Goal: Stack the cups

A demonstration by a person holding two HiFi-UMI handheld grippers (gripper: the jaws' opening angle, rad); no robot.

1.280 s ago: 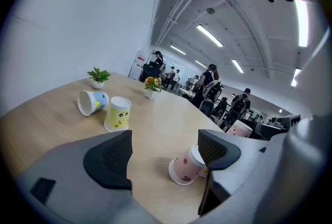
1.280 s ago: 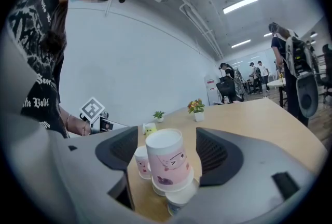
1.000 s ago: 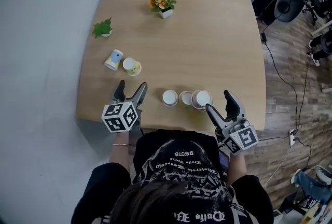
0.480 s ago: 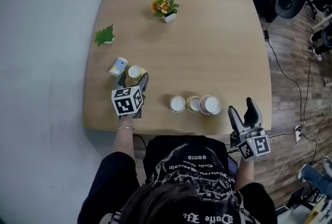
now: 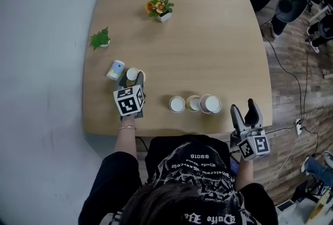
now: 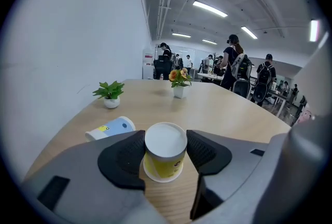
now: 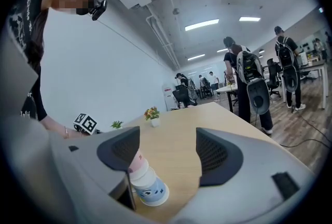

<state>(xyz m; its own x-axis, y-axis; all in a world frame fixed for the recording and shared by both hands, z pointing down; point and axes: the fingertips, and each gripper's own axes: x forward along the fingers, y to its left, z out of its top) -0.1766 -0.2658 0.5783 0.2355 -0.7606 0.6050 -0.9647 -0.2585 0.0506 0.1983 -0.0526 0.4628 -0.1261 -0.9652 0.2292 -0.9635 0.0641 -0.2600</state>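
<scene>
**Left fingers close on the yellow cup – the lift comes next**

The step in hand looks like the pick-up of one loose cup. The left gripper [image 5: 133, 80] reaches out over the wooden surface [image 5: 208, 36]. Its fingers [image 6: 122, 158] have just been closing around the upside-down yellow paper cup [image 6: 165, 151]. That cup stands squarely between them, white base uppermost and wide rim on the surface. Both dark pads appear to meet its sides near the top, so the hold reads as a light clench on the cup. It is not yet raised.

Just beside it, towards the wall, a pale blue paper cup [image 6: 111, 128] lies on its side, clear of the fingers. The row of three paper cups [image 5: 193, 103] stands near the person's edge of the surface, well apart from the yellow one.

The right gripper [image 5: 244, 107] hovers beyond that row's right end with its fingers spread wide and nothing between them – the nearest cup sits low beside its left finger, untouched.

The next move probably calls for a straight lift without crushing the thin paper wall. The cup would then be carried across and lowered over one cup in the row.
</scene>
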